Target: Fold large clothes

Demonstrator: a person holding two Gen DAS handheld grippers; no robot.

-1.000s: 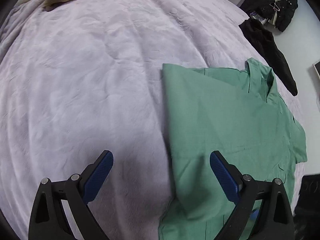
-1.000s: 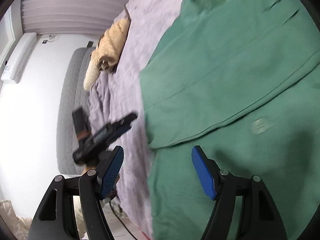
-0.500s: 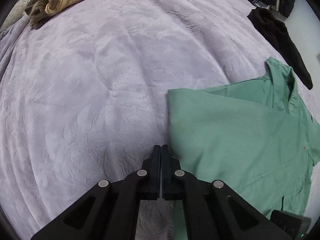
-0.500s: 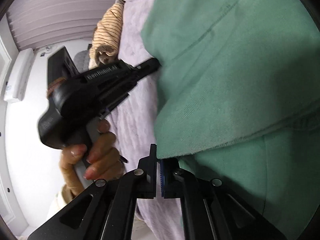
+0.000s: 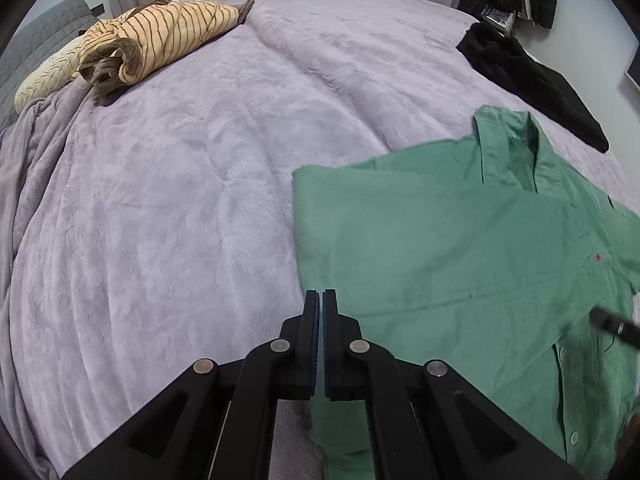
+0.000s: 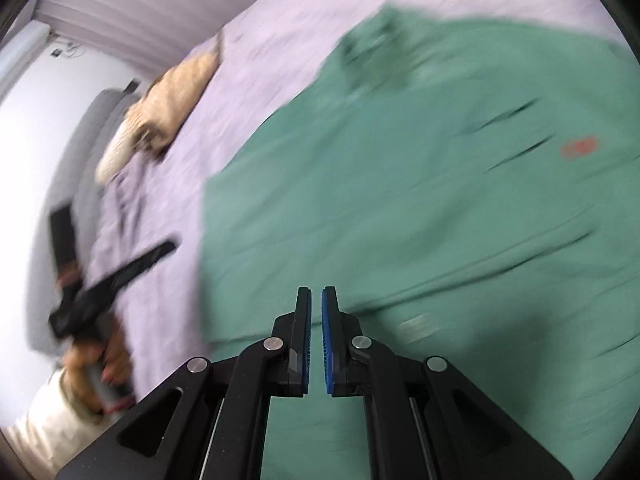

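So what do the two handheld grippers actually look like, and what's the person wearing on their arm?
Both the left gripper and the right gripper are matte black scissor-style linkages with round silver pivot pins and two flat fingers faced with ribbed blue pads. No cables are visible. The hand on the pistol-style handle comes out of a cream sleeve.

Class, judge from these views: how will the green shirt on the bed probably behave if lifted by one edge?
The green shirt would probably go limp and droop: its folded panel lies flat. It looks like thin, light cloth. On the plush blanket it would likely drag rather than slide.
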